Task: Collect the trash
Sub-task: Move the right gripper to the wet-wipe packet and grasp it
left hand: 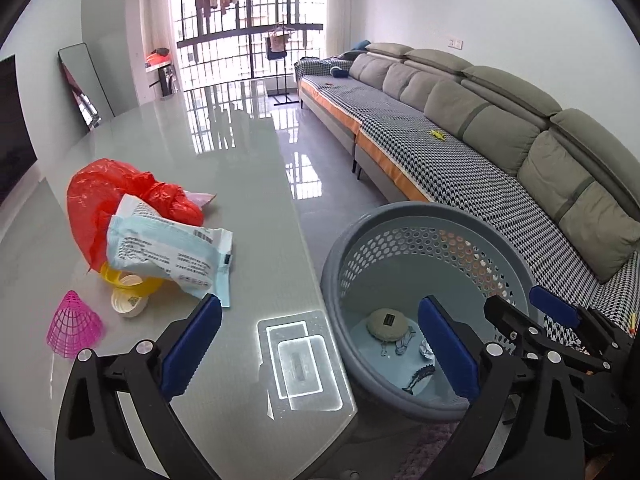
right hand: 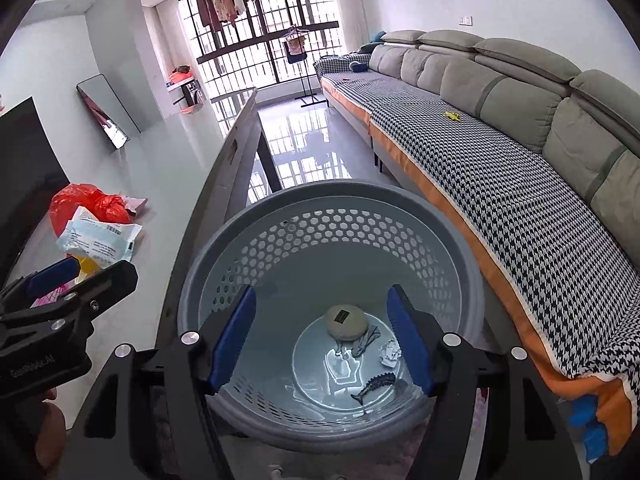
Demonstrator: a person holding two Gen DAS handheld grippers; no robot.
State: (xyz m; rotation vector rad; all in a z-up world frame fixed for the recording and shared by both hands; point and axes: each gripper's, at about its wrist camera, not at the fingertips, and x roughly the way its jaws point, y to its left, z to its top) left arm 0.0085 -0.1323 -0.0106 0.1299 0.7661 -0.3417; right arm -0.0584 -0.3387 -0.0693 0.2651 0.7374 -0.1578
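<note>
A grey perforated basket [left hand: 404,216] stands on the floor beside the table; it also shows in the right wrist view [right hand: 332,200]. Inside lie a round pale pad [right hand: 345,320], a crumpled paper [right hand: 390,352] and a dark toy fish [right hand: 376,386]. On the glass table [left hand: 248,168] lie a red plastic bag [left hand: 104,192], a white-blue wrapper [left hand: 160,252], a yellow cup [left hand: 120,278], a white cap [left hand: 128,302] and a pink mesh cone [left hand: 74,326]. My left gripper [left hand: 320,344] is open and empty above the table's corner. My right gripper [right hand: 322,340] is open and empty over the basket.
A long grey sofa [left hand: 500,128] with a houndstooth cover runs along the right wall. A mirror [left hand: 84,80] leans on the left wall. A dark screen [right hand: 28,168] stands at the left. Shiny tiled floor [left hand: 316,152] lies between table and sofa.
</note>
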